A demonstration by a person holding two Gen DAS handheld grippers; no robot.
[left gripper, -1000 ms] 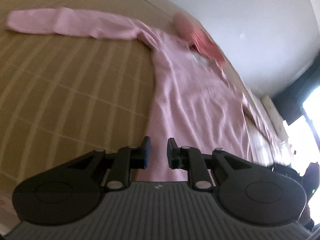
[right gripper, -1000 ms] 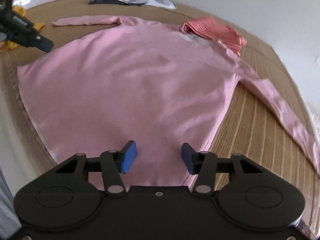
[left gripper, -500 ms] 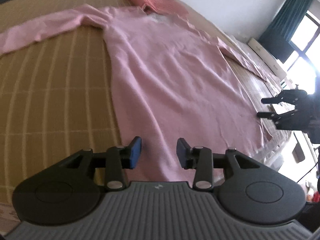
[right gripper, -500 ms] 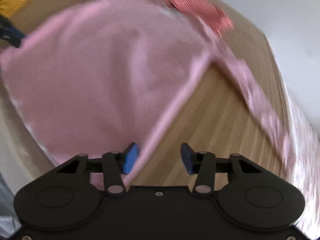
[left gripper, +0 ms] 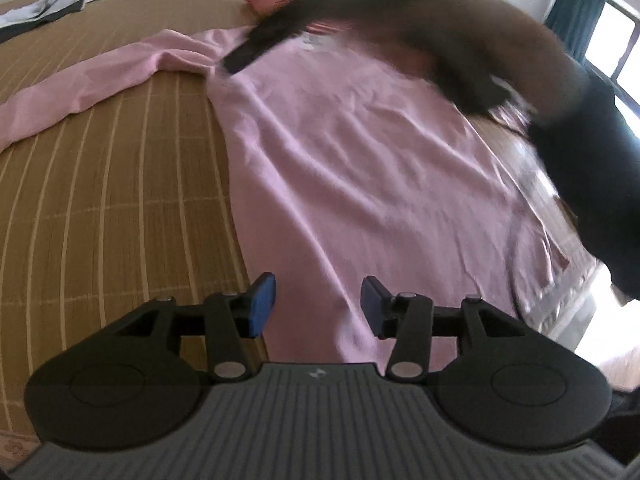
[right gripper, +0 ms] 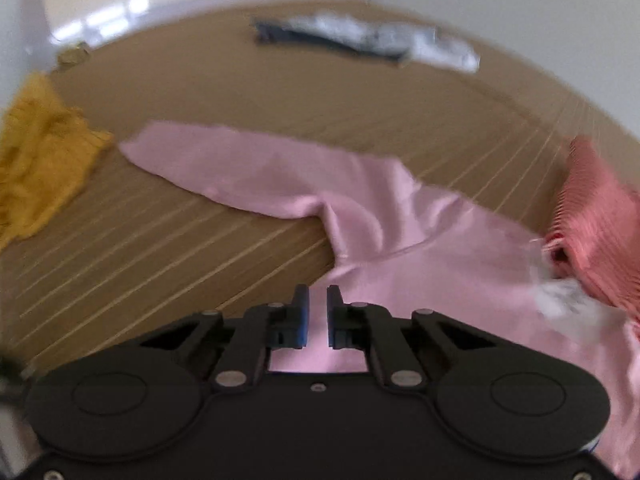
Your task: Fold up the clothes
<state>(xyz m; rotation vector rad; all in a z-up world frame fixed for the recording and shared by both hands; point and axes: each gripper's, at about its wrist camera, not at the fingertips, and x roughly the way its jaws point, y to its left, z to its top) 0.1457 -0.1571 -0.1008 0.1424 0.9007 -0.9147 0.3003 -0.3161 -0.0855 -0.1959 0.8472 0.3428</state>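
Currently the left gripper (left gripper: 318, 306) has its blue pads (left gripper: 262, 304) spread wide with nothing between them; it hovers above the hem end of the pink long-sleeved top (left gripper: 360, 152), probably placed to take the lower edge for a fold. From this gripper the top spreads flat over the bamboo mat (left gripper: 100, 200) toward 12 o'clock, and one sleeve runs out toward 10 o'clock.

The right gripper (right gripper: 318, 312) has its pads nearly together, with only a narrow slot left. Pink cloth shows through the slot, but whether it is clamped cannot be told. It sits near the shoulder, where the sleeve (right gripper: 248, 168) leaves toward 10 o'clock, a suitable hold for turning that sleeve inward. A coral ribbed garment (right gripper: 596, 224) lies at 3 o'clock, a mustard garment (right gripper: 40, 160) at 9 o'clock.

Compared with half a second ago, the left pads are wider apart, and the right gripper has crossed from the hem side to the shoulder and narrowed its gap
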